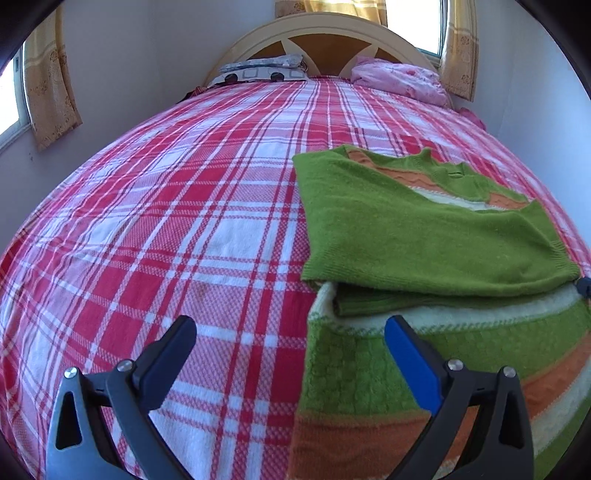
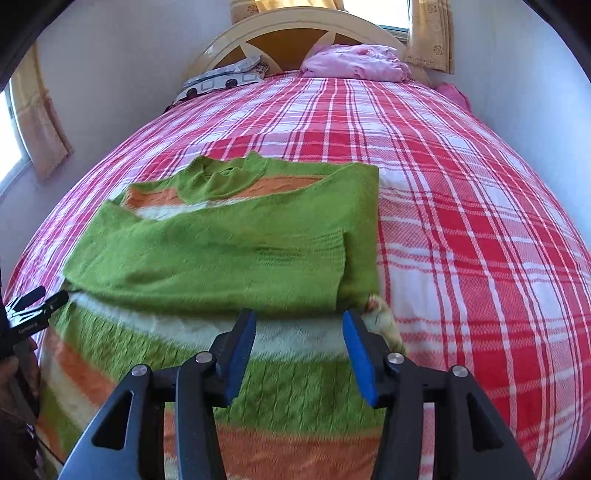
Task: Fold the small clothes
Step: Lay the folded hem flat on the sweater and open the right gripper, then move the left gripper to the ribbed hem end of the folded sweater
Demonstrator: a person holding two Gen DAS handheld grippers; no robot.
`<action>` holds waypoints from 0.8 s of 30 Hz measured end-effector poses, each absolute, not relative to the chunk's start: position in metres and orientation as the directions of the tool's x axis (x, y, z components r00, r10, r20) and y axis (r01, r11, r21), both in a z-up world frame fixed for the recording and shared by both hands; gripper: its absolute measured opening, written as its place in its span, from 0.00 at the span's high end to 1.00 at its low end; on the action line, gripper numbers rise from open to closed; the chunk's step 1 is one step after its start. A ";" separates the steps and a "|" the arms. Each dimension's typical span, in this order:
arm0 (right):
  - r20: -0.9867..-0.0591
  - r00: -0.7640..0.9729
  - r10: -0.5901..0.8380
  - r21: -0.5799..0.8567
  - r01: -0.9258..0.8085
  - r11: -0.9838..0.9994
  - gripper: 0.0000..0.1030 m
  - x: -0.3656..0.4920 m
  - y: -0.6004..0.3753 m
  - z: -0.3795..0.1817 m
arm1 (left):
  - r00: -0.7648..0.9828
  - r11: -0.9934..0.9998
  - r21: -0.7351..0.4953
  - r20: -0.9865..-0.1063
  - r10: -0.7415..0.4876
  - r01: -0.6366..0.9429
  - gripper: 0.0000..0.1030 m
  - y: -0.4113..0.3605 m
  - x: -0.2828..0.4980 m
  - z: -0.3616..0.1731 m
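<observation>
Nearest, the left gripper (image 1: 290, 354) hangs over the sweater's left edge, fingers wide apart and empty, one over bare bedspread (image 1: 166, 206), the other over knit. The right gripper (image 2: 299, 343) hovers above the sweater (image 2: 229, 251) near its right edge, fingers partly apart with nothing between them; a small pale tag or cuff end shows just beside the right finger. The sweater lies flat on the near half of the bed, striped body towards the viewer, both green sleeves folded across the chest, collar at the far end. Judgement: the sleeve folds are done and the hem-to-collar fold is in hand. The next move calls for both grippers to drop to the near hem, pinch a corner each, and carry it evenly towards the collar without disturbing the sleeves. Beyond, pillows (image 2: 354, 62) lie against the headboard (image 1: 332, 33).
</observation>
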State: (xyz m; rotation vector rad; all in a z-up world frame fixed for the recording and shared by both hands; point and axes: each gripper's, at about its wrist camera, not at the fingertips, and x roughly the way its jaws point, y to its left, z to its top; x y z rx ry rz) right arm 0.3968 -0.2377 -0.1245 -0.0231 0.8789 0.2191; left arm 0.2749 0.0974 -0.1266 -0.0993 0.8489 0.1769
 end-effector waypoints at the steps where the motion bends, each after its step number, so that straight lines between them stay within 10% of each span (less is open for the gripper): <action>1: -0.764 0.618 0.188 0.075 -0.204 0.976 0.51 0.393 -0.237 -0.125 | 0.650 0.982 -0.024 -0.753 0.105 -0.187 0.00 0.097 0.272 -0.126; 24: -0.764 0.610 0.212 0.049 -0.274 0.961 0.49 0.279 -0.227 -0.132 | 0.693 0.999 -0.046 -0.721 -0.021 -0.017 0.00 0.067 0.160 -0.090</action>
